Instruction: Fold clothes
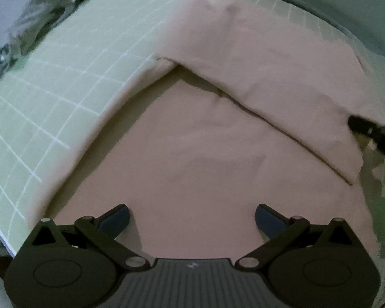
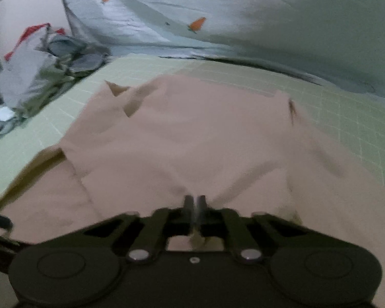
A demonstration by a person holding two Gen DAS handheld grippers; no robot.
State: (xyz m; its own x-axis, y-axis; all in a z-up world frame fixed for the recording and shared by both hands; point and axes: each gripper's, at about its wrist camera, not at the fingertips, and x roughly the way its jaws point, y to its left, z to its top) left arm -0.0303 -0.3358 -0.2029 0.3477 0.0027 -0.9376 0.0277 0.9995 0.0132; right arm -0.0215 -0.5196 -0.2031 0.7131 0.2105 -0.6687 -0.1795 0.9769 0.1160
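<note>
A pale pink garment [image 1: 205, 159] lies spread on a green gridded mat [image 1: 64, 77], with one part folded over as a diagonal flap [image 1: 269, 71]. My left gripper [image 1: 191, 219] hovers just above the flat pink cloth, open, nothing between its blue-tipped fingers. The black tip of the other gripper [image 1: 369, 131] shows at the flap's right edge. In the right wrist view the same pink garment [image 2: 192, 138] stretches ahead over the mat [image 2: 346, 118]. My right gripper [image 2: 195, 201] is shut on a pinched fold of that cloth, which puckers toward the fingers.
A heap of grey and white clothes [image 2: 43, 71] with a red piece lies off the mat's far left. A pale bedsheet with small orange prints [image 2: 218, 20] rises behind the mat. The same grey heap [image 1: 33, 20] appears top left in the left wrist view.
</note>
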